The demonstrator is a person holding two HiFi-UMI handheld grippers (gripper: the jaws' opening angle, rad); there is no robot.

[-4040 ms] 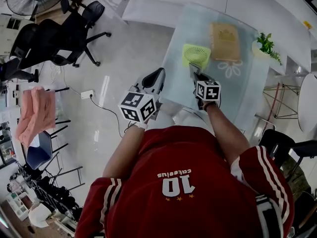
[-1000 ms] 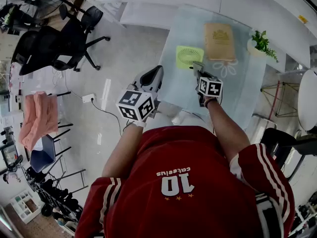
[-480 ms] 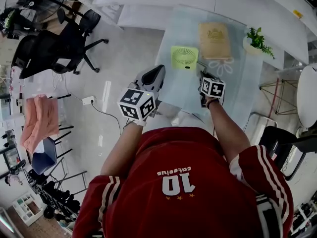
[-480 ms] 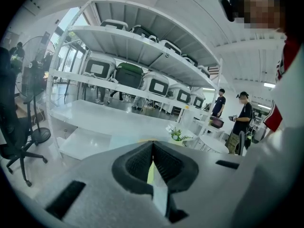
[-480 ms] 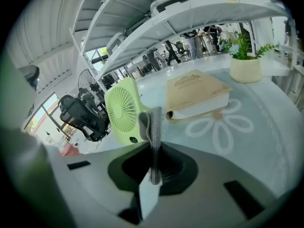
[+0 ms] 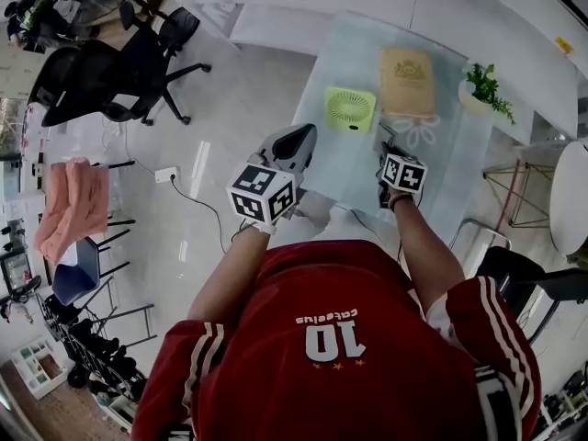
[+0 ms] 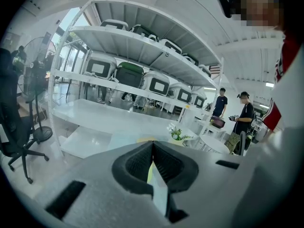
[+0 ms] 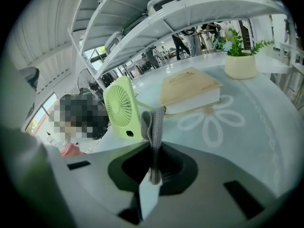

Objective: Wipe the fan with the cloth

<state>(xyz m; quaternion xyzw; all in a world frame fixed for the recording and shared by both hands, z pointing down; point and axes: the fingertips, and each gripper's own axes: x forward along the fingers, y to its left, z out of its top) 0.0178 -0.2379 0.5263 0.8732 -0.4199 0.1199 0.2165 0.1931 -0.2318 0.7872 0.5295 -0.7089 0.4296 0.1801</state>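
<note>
Right gripper view: right gripper [image 8: 153, 172] pinches the cloth [image 8: 153, 125] near the fan [image 8: 122, 109] at centre left, left gripper [image 7: 153, 167] closed empty; next, likely, cloth onto its grille.

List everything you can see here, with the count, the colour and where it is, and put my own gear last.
fan: one, light green, on the table, left of the box
box: one, tan, flat on the table's far part
potted plant: one, green in a cream pot, at the table's far right corner
table: one, pale glass with a white flower pattern, ahead of the person
office chairs: at least two, black, on the floor at left
towel: one, pink, draped at far left
power strip: one, white, on the floor
cloth: one, grey, pinched in the right claw
left claw: one, grey, shut, empty
right claw: one, grey, shut on the cloth
</note>
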